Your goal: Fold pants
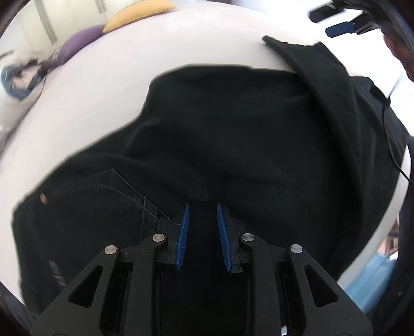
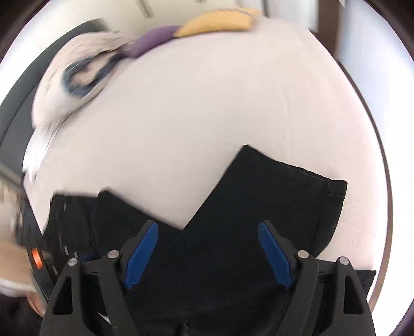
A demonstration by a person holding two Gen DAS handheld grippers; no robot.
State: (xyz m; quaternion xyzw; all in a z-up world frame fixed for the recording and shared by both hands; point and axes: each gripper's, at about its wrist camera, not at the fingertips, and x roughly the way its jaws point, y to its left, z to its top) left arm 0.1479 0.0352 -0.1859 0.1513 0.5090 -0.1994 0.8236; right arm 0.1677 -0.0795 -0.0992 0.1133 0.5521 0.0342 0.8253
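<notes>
Partly folded, the black pants [image 1: 233,134] lie on a white bed [image 1: 181,38], legs crossed in a loose heap, not yet flat or squared. The left tool [image 1: 202,206] points steeply down, its jaws narrow and pinching dark fabric. The right tool [image 2: 208,227] hangs over a pant leg, spread wide, holding nothing.

A white bed [image 2: 207,108] fills both views, brightly and evenly lit. Along its far edge lie 3 cushions (yellow [image 2: 220,23], purple [image 2: 152,41], and a printed one [image 2: 77,75]) before a pale wall [image 1: 33,23].
</notes>
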